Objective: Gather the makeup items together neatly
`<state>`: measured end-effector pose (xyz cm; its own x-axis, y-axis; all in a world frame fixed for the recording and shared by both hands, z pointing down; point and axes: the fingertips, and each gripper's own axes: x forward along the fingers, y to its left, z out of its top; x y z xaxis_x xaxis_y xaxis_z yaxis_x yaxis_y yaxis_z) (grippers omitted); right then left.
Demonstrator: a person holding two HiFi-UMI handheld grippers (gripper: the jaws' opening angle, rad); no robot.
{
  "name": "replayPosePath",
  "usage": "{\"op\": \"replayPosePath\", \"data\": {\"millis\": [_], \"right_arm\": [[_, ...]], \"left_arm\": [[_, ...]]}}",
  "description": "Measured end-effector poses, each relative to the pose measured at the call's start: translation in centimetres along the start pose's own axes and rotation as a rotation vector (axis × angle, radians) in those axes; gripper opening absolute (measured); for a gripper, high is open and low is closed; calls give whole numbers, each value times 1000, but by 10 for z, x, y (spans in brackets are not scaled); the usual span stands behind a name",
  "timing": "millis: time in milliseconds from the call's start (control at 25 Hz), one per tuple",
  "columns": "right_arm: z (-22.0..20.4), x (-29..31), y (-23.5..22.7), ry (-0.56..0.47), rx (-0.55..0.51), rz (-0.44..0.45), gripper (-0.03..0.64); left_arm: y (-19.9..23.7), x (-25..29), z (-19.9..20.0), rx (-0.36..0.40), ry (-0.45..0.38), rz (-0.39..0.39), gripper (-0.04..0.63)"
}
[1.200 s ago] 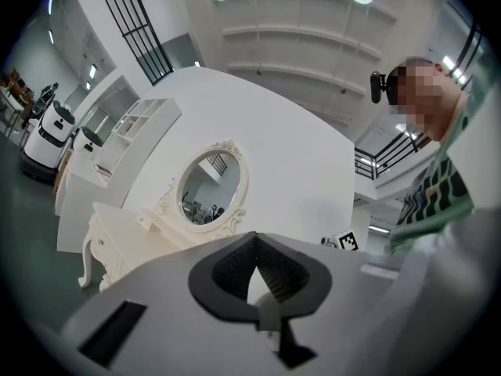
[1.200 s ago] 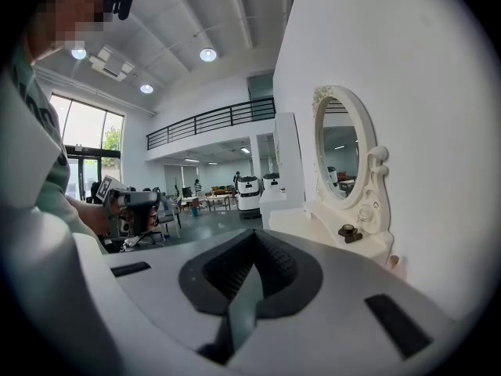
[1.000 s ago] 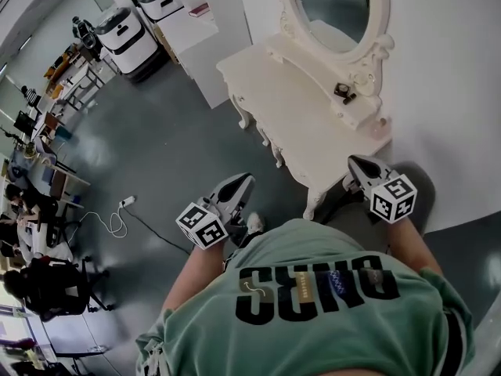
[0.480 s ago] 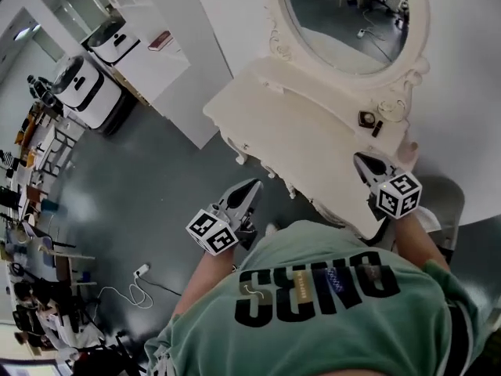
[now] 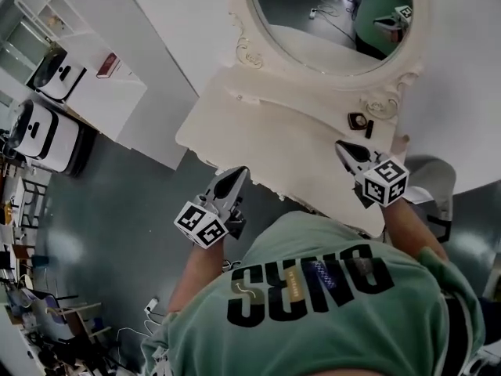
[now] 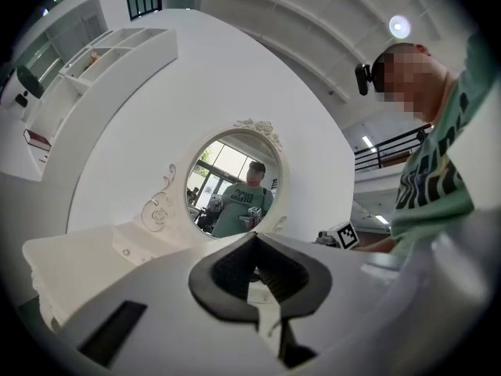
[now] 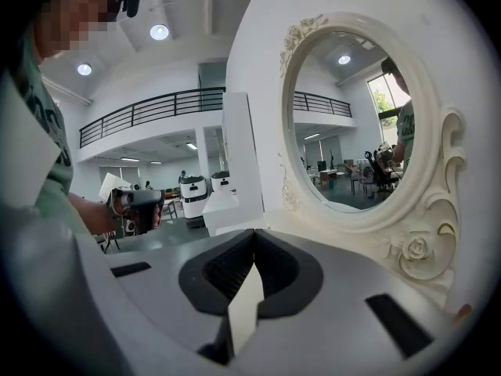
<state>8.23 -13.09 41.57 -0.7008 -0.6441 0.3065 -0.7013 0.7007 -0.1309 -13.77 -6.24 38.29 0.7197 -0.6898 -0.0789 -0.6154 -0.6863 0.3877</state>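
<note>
**Closer to the mirror, both grippers shut and empty**

Stepping in has brought the person up to the white dressing table (image 5: 258, 131), which a second ago stood well ahead across the grey floor. The oval mirror (image 5: 329, 14) now fills the top of the head view. Both grippers have come forward with the person, and the right one has passed from beyond the table's end to above its top.

The left gripper (image 5: 234, 175) hangs at the table's front edge, below and left of the mirror. Its own view shows the jaws pressed together at the tips with nothing between them.

The right gripper (image 5: 343, 147) hovers over the tabletop below the mirror's lower right rim. Its jaws are likewise closed on nothing.

The makeup items lie close under that same stretch of the mirror's carved frame. They are a small dark compact (image 5: 358, 121) with a pale centre and a dark stick (image 5: 369, 128) just beside it. Whether the two touch cannot be told. The right gripper's tip is near them but apart from both.

In the mirror's glass a green shirt and a marker cube are reflected. Well left of the mirror stand two white machines (image 5: 43, 135) and a white shelf unit (image 5: 102, 84) with a red book (image 5: 107, 65) on it.
</note>
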Motion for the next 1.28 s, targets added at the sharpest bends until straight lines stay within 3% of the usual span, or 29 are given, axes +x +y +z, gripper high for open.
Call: {"op": "replayPosePath", "data": {"millis": [240, 360, 520, 640, 880, 1280], "right_arm": [[-5, 7, -55, 28, 2, 16, -9], [-16, 5, -106, 74, -12, -51, -4], [-61, 9, -179, 224, -25, -174, 117], [-93, 18, -213, 321, -40, -218, 181], [-125, 39, -240, 392, -30, -226, 244], [-149, 51, -256, 451, -11, -218, 245]], "left_arm": [[6, 49, -9, -15, 0, 27, 2], [4, 66, -14, -24, 10, 51, 2], [9, 81, -24, -46, 17, 90, 2], [10, 91, -31, -56, 30, 101, 2], [14, 114, -46, -93, 58, 92, 2], [14, 127, -61, -95, 99, 84, 2]]}}
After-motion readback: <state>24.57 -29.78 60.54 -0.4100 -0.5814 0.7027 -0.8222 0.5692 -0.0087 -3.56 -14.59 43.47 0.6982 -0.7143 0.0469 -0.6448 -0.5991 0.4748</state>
